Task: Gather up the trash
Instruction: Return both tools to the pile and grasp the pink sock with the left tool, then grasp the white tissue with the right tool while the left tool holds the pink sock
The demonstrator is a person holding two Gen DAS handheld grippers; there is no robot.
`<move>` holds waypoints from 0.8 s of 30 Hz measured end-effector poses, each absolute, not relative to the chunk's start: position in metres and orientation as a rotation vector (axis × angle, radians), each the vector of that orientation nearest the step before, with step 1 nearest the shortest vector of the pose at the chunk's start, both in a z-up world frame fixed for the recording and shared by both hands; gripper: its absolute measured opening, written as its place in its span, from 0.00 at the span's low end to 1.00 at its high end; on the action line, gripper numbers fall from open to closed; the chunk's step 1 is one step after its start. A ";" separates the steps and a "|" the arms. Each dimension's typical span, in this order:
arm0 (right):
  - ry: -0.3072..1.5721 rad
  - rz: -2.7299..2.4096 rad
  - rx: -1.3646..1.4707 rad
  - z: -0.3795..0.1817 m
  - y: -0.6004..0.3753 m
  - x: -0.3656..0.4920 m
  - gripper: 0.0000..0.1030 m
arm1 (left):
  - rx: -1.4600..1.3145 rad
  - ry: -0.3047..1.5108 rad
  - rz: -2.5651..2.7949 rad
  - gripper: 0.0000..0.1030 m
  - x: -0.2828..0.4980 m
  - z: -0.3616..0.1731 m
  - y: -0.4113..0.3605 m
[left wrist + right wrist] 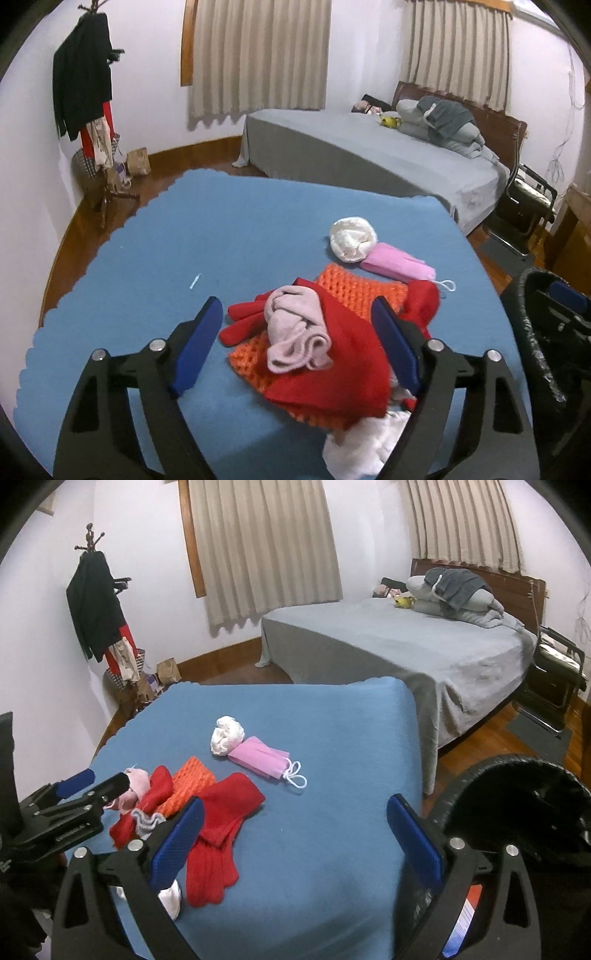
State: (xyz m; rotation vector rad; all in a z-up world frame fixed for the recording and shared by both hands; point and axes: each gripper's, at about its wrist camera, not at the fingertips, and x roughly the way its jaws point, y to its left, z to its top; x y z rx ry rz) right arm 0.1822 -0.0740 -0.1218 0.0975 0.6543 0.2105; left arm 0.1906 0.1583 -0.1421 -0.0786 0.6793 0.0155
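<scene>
A crumpled white tissue ball [354,239] [227,734] and a pink face mask [397,266] [260,761] lie side by side on the blue-covered table [155,236] [332,738]. Nearer lies a heap of clothes: red gloves [332,362] [221,819], an orange knit piece [351,291] [190,788] and a pale pink sock [295,332] [135,786]. My left gripper [295,347] is open, its jaws either side of the heap. My right gripper [295,845] is open and empty above bare cloth. A black bin [517,812] [546,332] stands at the table's right.
A grey bed [369,155] [406,642] stands behind the table. A coat stand [88,92] [99,609] with dark clothes is at the left wall. A black chair [524,199] [554,675] stands at the right. White cloth [365,446] lies at the table's near edge.
</scene>
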 end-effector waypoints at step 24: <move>0.633 0.279 0.109 -0.121 -0.039 0.282 0.94 | -0.164 0.625 -0.007 0.31 0.249 -0.126 0.181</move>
